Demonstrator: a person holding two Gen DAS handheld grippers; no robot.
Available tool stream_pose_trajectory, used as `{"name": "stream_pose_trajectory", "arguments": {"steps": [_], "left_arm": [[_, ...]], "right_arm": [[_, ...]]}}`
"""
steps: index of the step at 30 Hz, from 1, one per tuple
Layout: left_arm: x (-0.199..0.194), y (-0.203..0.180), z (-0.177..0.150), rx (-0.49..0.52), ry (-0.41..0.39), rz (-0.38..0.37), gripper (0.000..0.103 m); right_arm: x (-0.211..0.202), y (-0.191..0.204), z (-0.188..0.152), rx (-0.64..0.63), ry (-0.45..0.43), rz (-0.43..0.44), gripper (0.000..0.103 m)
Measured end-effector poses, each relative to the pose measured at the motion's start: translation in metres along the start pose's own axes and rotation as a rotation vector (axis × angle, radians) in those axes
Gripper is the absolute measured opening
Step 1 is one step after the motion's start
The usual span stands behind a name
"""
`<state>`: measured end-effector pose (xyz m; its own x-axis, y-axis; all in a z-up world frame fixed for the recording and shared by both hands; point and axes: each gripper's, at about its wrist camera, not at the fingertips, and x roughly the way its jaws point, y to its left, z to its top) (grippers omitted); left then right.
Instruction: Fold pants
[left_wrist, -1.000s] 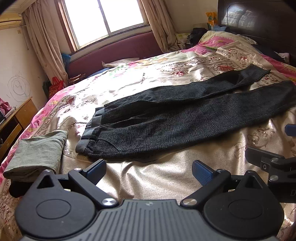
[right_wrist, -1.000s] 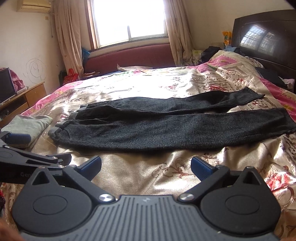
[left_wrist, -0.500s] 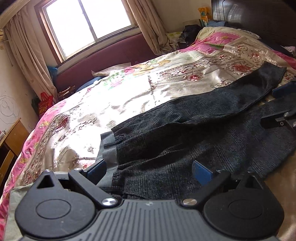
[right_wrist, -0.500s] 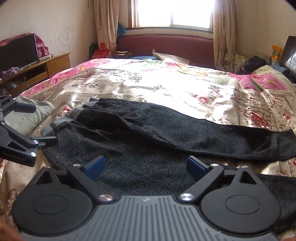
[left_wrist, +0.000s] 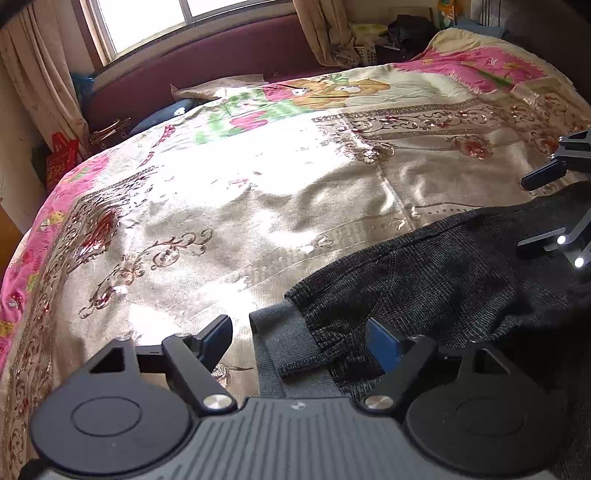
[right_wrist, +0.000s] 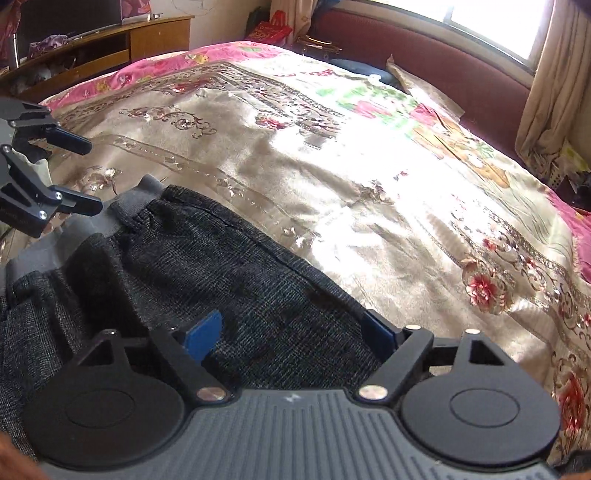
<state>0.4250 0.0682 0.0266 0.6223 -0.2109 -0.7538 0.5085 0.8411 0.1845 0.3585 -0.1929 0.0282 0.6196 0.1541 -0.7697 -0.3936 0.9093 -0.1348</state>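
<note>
Dark charcoal pants (left_wrist: 424, 273) lie flat on the bed, their grey waistband (left_wrist: 288, 343) nearest me in the left wrist view. My left gripper (left_wrist: 301, 341) hangs low over that waistband corner. Its jaws are closing, with the band between the blue pads and neither pad pressing on it. My right gripper (right_wrist: 291, 336) is over the far edge of the pants (right_wrist: 229, 266) further along. Its jaws are closing too, with cloth between them but no grip. Each gripper shows in the other's view: the right gripper (left_wrist: 554, 206) and the left gripper (right_wrist: 55, 173).
A shiny floral bedspread (left_wrist: 258, 192) covers the bed beyond the pants. A maroon padded bench (left_wrist: 207, 59) runs under the window, with curtains (right_wrist: 546, 88) beside it. A wooden cabinet (right_wrist: 110, 48) stands off the bed's corner. A red bag (left_wrist: 61, 162) sits by the wall.
Both grippers have swept forward and down over the pants, from the near side to the far edge. The right one has turned left. Both pairs of jaws have narrowed a little.
</note>
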Motion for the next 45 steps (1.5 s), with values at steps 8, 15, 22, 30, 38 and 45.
{"name": "stream_pose_trajectory", "arguments": {"steps": [8, 15, 22, 30, 38, 45], "left_arm": [[0.058, 0.016, 0.030, 0.086, 0.079, -0.132, 0.080], [0.104, 0.021, 0.025, 0.138, 0.193, -0.194, 0.080], [0.111, 0.025, 0.021, 0.124, 0.229, -0.248, 0.079], [0.104, 0.007, 0.024, 0.275, 0.243, -0.219, 0.061], [0.075, 0.011, 0.025, 0.266, 0.177, -0.172, 0.029], [0.009, 0.017, 0.022, 0.242, 0.070, -0.148, 0.027]], "right_arm": [[0.063, -0.024, 0.030, -0.129, 0.129, 0.044, 0.083], [0.106, -0.039, 0.022, -0.121, 0.232, 0.148, 0.082], [0.110, -0.052, 0.017, -0.111, 0.215, 0.228, 0.077], [0.102, -0.060, 0.027, -0.083, 0.268, 0.239, 0.023], [0.070, -0.041, 0.027, -0.102, 0.231, 0.131, 0.007], [-0.011, -0.027, 0.040, -0.073, 0.125, 0.096, 0.006]]}}
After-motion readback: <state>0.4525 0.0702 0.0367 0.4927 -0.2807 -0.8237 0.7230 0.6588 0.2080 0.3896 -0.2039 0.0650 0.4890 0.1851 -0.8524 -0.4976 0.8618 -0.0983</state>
